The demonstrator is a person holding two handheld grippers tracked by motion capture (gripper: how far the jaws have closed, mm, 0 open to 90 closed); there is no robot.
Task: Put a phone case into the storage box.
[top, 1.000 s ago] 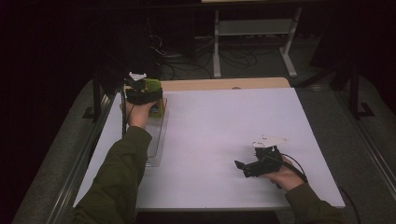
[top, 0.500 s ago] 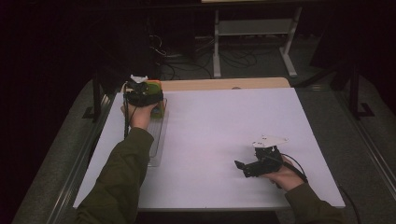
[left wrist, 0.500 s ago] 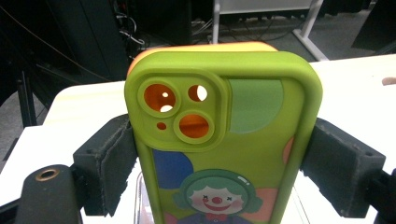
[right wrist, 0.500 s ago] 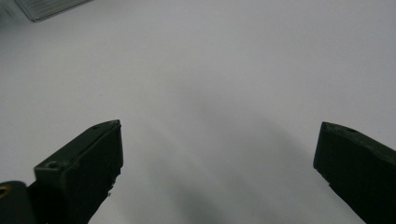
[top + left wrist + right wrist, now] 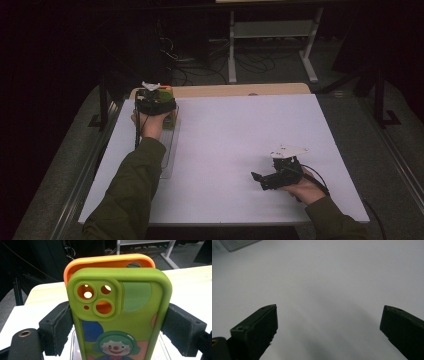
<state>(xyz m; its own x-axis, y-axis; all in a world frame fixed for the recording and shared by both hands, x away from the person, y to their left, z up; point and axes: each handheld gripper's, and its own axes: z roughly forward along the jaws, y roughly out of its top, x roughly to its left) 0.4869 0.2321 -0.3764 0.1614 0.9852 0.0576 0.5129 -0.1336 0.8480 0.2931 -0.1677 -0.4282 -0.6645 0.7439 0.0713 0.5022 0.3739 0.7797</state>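
A green phone case [image 5: 120, 315] with a clown print stands upright between the pads of my left gripper [image 5: 120, 325]. Both pads [image 5: 60, 325] touch its sides, and the jaws have just been opening a little with the case still between them. An orange phone case [image 5: 105, 262] stands right behind the green one. In the high view my left gripper [image 5: 156, 102] sits at the table's far left over both cases [image 5: 170, 117]. My right gripper [image 5: 257, 179] rests near the front right, its jaws [image 5: 329, 315] open above bare white table.
A clear plastic rack [image 5: 167, 150] lies along the left side of the white table [image 5: 240, 130], under my left forearm. A wooden strip [image 5: 240, 90] runs along the far edge. Cables and a metal stand [image 5: 270, 35] lie on the dark floor beyond.
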